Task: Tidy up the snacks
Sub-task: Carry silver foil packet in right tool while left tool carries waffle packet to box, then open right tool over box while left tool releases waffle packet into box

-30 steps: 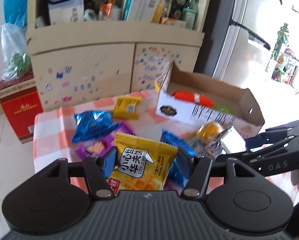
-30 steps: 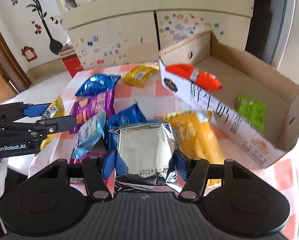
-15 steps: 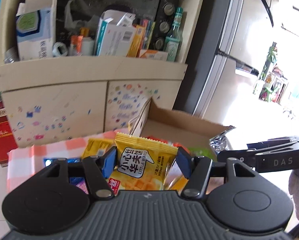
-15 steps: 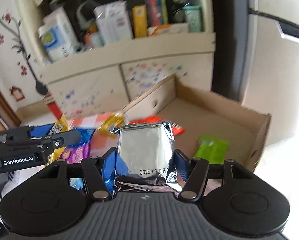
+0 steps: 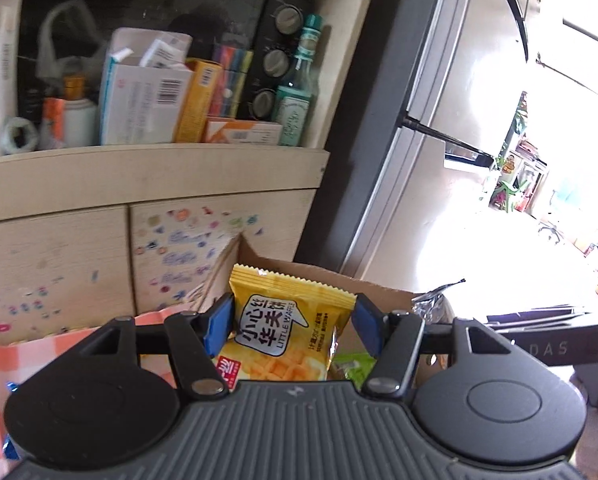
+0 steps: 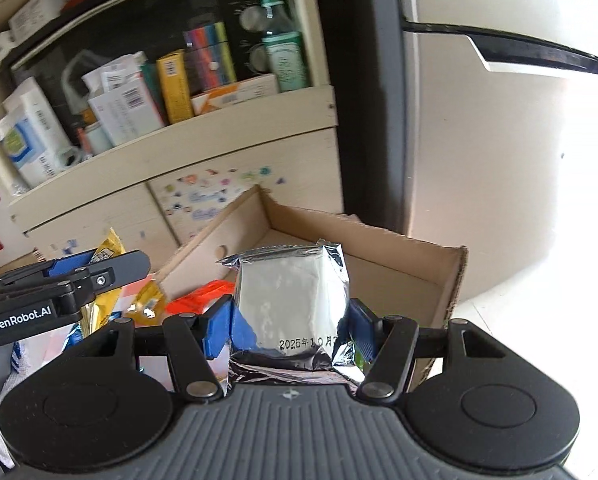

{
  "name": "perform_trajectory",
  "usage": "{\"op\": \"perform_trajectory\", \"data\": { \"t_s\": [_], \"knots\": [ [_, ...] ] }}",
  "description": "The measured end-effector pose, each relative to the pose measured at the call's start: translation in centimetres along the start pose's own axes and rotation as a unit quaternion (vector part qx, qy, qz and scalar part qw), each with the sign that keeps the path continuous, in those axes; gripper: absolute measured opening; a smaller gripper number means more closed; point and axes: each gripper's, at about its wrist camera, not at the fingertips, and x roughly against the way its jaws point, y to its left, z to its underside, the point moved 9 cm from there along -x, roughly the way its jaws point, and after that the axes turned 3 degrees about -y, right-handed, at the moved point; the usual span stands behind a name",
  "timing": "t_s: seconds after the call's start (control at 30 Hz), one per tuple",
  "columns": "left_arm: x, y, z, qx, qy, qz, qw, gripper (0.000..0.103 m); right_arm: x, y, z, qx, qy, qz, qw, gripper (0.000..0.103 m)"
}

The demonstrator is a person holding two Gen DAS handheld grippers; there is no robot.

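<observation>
My left gripper is shut on a yellow waffle snack packet, held up in front of the open cardboard box. My right gripper is shut on a silver foil packet, raised just before the same cardboard box. In the right wrist view the left gripper shows at the left with its yellow packet. An orange-red packet lies at the box's near left, and a green packet shows below the left gripper's right finger.
Behind the box stands a cream cabinet with stickers on its doors and a shelf crowded with boxes and a green bottle. A fridge stands to the right. The orange-checked tablecloth lies at the lower left.
Both grippers rose and swung toward the cardboard box, carrying their packets. The loose snacks on the table have dropped out of the left wrist view; the shelf now fills the background.
</observation>
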Motion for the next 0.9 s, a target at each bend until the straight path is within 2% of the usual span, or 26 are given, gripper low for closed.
{"op": "perform_trajectory", "data": {
  "t_s": [0.4,0.43,0.5,0.57,0.67,0.9],
  "knots": [
    [-7.7,-2.0,-0.7,0.005,0.018,-0.005,0.9998,0.064,-1.7,-3.2,-0.9,-0.056,0.002,0.042,0.998,0.067],
    [-8.2,-2.2,-0.6,-0.001,0.022,-0.007,0.9997,0.065,-1.8,-3.5,-0.9,-0.063,0.003,0.045,0.997,0.067],
    [-8.9,-2.2,-0.4,-0.006,0.032,-0.023,0.9992,0.079,-1.9,-3.9,-0.8,-0.077,0.003,0.046,0.996,0.069],
    [-8.7,-2.1,-0.6,0.002,0.028,-0.032,0.9991,0.083,-1.7,-4.1,-0.9,-0.085,0.0,0.049,0.995,0.073],
    [-7.7,-1.8,-0.8,0.017,0.029,-0.025,0.9991,0.084,-1.3,-4.1,-1.0,-0.088,-0.008,0.043,0.995,0.083],
    [-3.7,0.1,-0.9,0.002,0.031,-0.044,0.9986,0.09,-1.3,-1.8,-1.0,-0.064,-0.004,-0.002,0.998,0.087]
  ]
}}
